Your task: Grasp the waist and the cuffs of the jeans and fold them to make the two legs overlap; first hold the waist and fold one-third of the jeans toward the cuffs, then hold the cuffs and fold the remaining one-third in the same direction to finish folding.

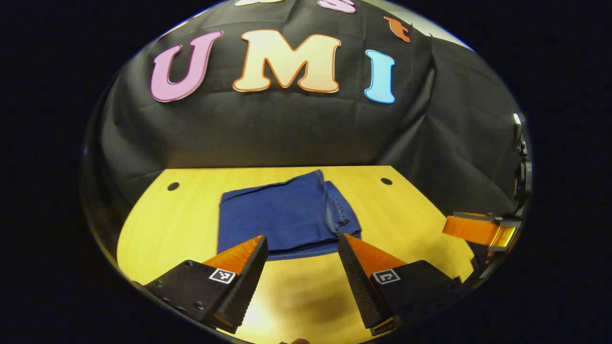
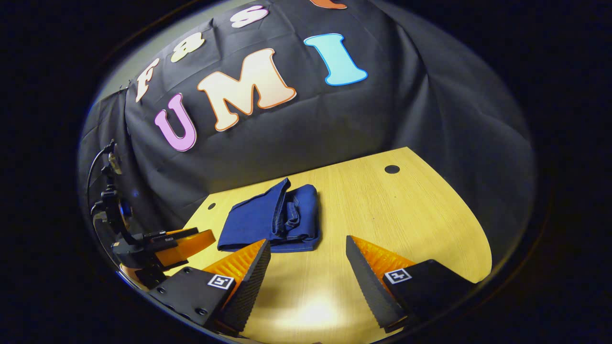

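Folded jeans (image 1: pixel 287 215) flat on surface (image 1: pixel 172 224) just beyond left tongs (image 1: pixel 302 243) and right tongs (image 2: pixel 308 246), both wide open, holding nothing.

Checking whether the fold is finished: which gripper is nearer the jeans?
Left, by a little. The left gripper hangs open right at the near edge of the folded jeans; the right gripper, also open, sits slightly back, off their corner.

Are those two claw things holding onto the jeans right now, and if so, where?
No, nothing is held. The left gripper and the right gripper are both open above the table, apart from the folded jeans.
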`<state>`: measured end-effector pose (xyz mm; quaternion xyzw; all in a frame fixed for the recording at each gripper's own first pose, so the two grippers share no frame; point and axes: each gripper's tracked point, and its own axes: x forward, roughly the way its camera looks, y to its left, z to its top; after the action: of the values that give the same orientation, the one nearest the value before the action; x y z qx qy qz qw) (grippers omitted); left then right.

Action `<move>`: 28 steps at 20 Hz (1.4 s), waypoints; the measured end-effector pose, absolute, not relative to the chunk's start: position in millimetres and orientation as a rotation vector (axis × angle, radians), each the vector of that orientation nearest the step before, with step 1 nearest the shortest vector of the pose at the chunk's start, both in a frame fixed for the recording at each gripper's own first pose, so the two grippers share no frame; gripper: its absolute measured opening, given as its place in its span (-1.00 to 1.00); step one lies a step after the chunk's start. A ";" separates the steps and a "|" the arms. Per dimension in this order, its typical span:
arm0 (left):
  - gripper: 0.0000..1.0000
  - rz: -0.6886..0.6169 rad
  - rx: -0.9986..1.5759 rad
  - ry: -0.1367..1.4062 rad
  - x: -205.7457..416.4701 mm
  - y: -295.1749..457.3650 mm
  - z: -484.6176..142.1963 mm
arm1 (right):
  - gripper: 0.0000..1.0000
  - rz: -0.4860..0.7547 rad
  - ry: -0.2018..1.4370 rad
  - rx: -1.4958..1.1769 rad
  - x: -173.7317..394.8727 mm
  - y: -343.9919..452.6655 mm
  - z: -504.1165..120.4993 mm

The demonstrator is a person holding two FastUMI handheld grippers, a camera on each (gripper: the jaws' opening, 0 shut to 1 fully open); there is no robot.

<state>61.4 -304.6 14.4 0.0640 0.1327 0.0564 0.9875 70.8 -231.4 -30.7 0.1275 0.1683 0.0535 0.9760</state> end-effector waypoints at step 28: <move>0.80 0.142 0.157 0.300 13.8 -214.2 2.0 | 0.96 -0.017 0.330 0.198 36.9 -186.4 -13.4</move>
<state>13.8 -214.2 2.0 0.0779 0.1494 0.0704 0.9832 36.9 -186.4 -13.4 0.0986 0.1638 -0.0086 0.9815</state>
